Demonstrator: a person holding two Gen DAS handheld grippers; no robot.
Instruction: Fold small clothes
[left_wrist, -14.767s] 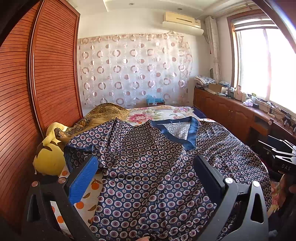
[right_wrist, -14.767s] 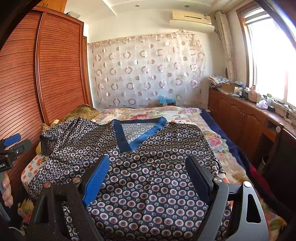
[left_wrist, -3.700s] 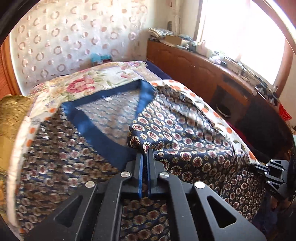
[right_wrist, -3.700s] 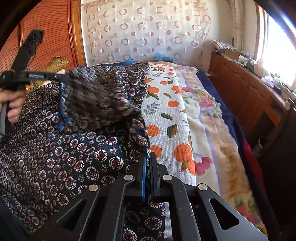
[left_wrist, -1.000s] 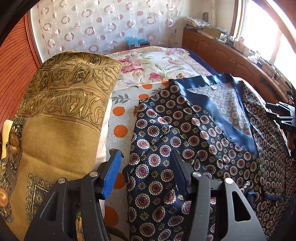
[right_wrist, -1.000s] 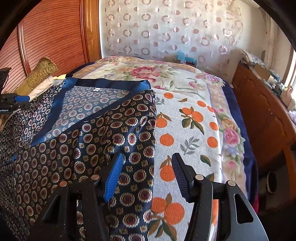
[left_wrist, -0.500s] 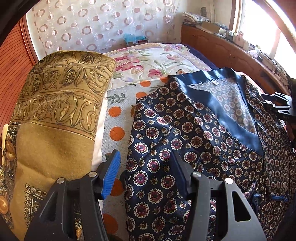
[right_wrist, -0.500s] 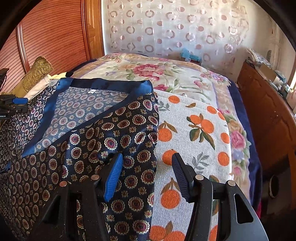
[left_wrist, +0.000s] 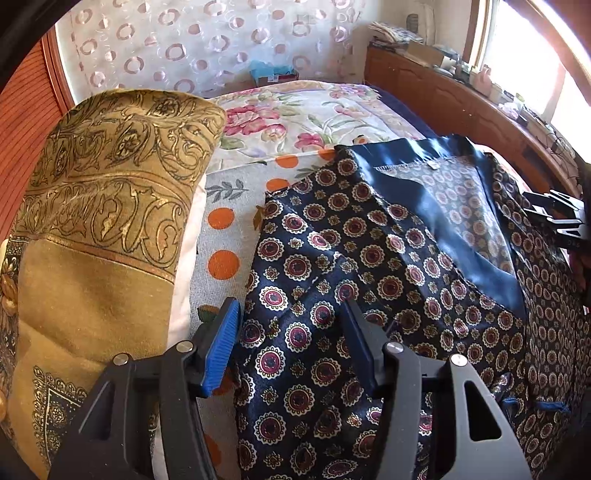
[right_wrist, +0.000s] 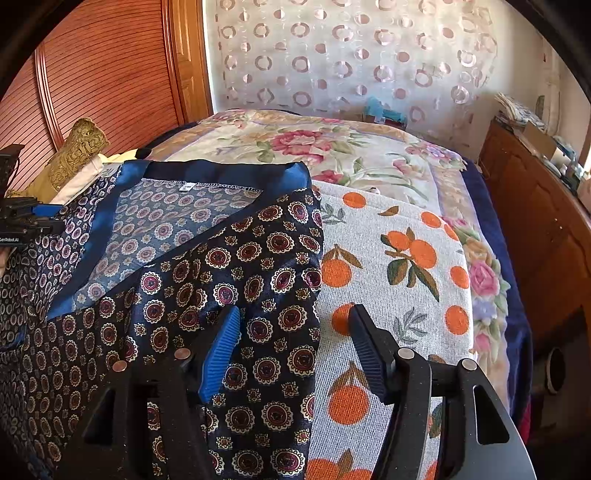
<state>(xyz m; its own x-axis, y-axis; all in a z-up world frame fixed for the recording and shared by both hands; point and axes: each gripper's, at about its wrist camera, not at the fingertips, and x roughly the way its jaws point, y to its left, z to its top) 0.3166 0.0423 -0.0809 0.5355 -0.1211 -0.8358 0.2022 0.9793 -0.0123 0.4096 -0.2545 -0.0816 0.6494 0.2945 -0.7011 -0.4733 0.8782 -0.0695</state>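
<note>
Opening wider — right tool (right_wrist: 291, 347) nearer shirt (right_wrist: 207, 280) edge.

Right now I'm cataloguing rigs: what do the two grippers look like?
Both the left gripper and right gripper are black angular frames with silver screws. Each has one bright blue ribbed pad and one dark ribbed pad. White lettering marks the left gripper's side.
</note>
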